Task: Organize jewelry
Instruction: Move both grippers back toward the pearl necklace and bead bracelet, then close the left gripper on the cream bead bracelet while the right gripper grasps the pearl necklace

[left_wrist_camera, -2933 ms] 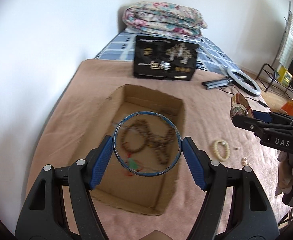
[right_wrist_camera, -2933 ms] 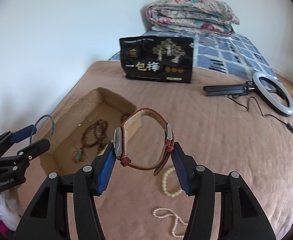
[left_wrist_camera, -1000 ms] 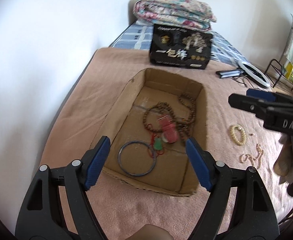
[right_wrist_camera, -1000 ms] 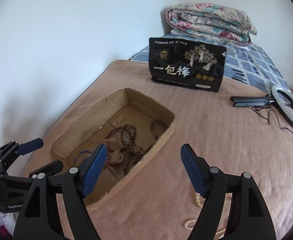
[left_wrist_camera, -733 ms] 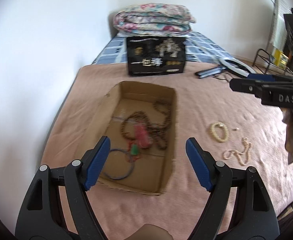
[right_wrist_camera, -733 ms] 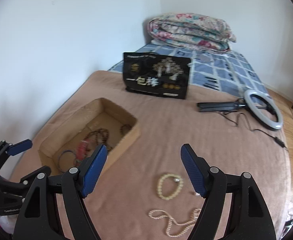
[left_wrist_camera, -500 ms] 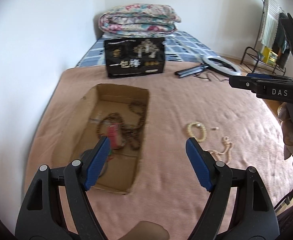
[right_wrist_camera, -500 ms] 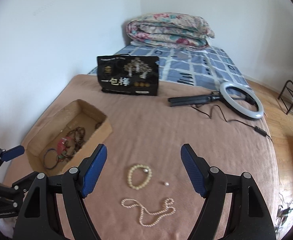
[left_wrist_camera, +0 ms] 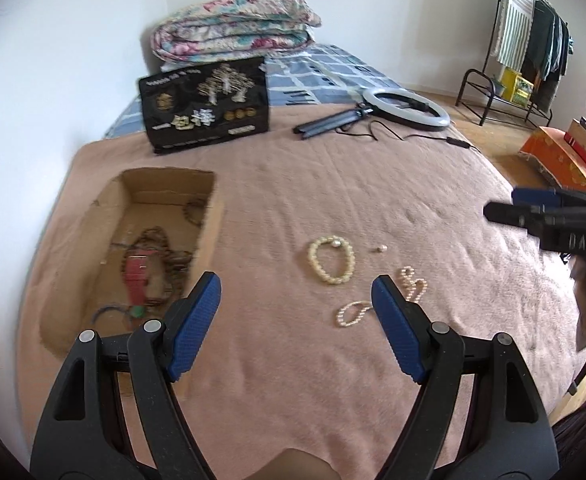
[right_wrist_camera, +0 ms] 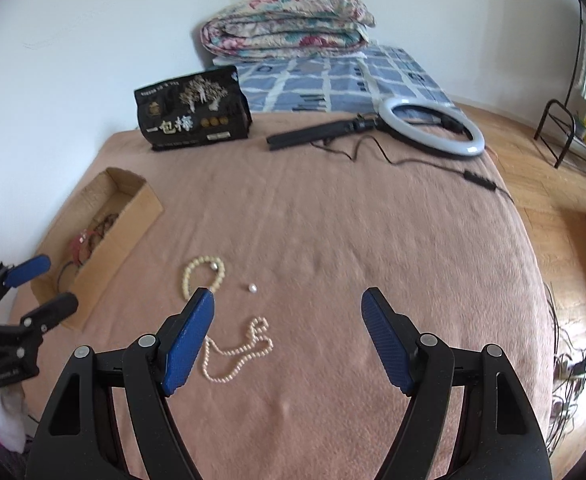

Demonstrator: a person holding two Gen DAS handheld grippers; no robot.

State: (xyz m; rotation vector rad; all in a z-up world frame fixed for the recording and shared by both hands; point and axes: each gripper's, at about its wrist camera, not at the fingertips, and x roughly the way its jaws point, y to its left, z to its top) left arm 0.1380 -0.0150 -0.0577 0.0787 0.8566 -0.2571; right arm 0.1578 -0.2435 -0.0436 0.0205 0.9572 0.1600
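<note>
A cardboard box (left_wrist_camera: pixel 209 216) (right_wrist_camera: pixel 133 216) on the pink blanket holds brown bead strings, a red watch (left_wrist_camera: pixel 137 276) and a blue bangle (left_wrist_camera: pixel 105 311). A cream bead bracelet (left_wrist_camera: pixel 331 258) (right_wrist_camera: pixel 201 273), a loose pearl (left_wrist_camera: pixel 381 248) (right_wrist_camera: pixel 252 288) and a pearl necklace (left_wrist_camera: pixel 377 298) (right_wrist_camera: pixel 239 350) lie on the blanket right of the box. My left gripper (left_wrist_camera: pixel 295 294) is open and empty, above the blanket near the bracelet. My right gripper (right_wrist_camera: pixel 287 312) is open and empty, above the necklace.
A black printed bag (left_wrist_camera: pixel 207 106) stands behind the box. A ring light on a black stand (right_wrist_camera: pixel 429 124) with its cable lies at the back right. A folded quilt (right_wrist_camera: pixel 289 26) sits at the far end. The blanket's edge drops to wooden floor on the right.
Both grippers let go of the bangle and the watch, which now lie in the box. Both then swung right, from over the box to over the pearls.
</note>
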